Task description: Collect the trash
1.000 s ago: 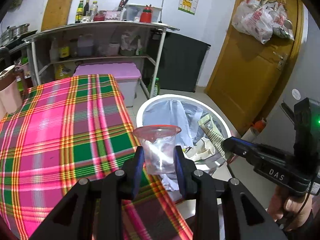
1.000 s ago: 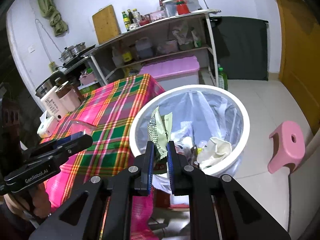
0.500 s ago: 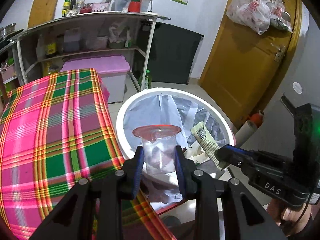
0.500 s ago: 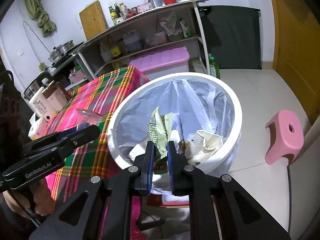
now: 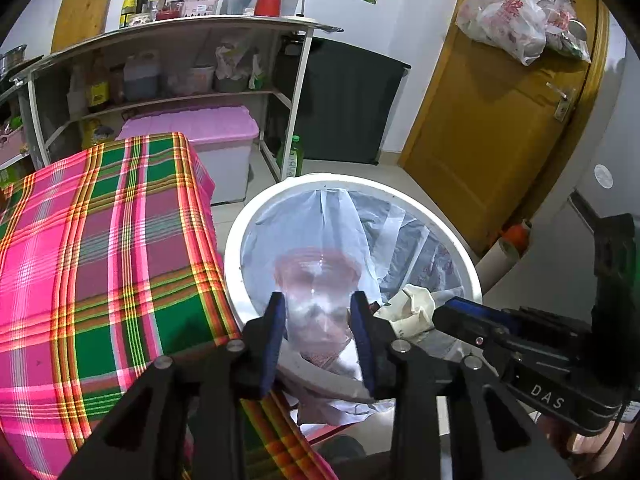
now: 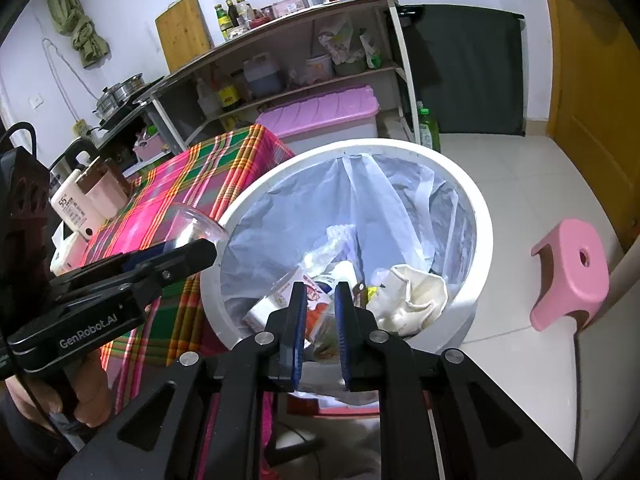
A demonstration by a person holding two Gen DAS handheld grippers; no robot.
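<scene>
My left gripper (image 5: 319, 326) hangs over the near left rim of the white bin (image 5: 360, 181), which is lined with a clear bag. Its jaws are opening. A clear plastic cup (image 5: 316, 280) shows blurred between its fingers (image 5: 276, 328), no longer gripped. From the right wrist view the cup (image 6: 196, 226) and left gripper (image 6: 202, 250) sit at the bin's left edge. My right gripper (image 6: 321, 320) is above the bin (image 6: 484, 224), its jaws slightly apart with nothing between them. Wrappers and crumpled paper (image 6: 416, 292) lie inside.
The table with a pink and green plaid cloth (image 5: 100, 240) butts against the bin's left side. A pink stool (image 6: 572, 272) stands on the floor right of the bin. A pink-lidded box (image 5: 200, 136), a green bottle (image 5: 294, 160) and shelves are behind; a wooden door (image 5: 500, 140) is at the right.
Both grippers came forward and lower over the bin. The green and white packet has left my right gripper. The left fingers have spread and the cup between them has gone blurry.
</scene>
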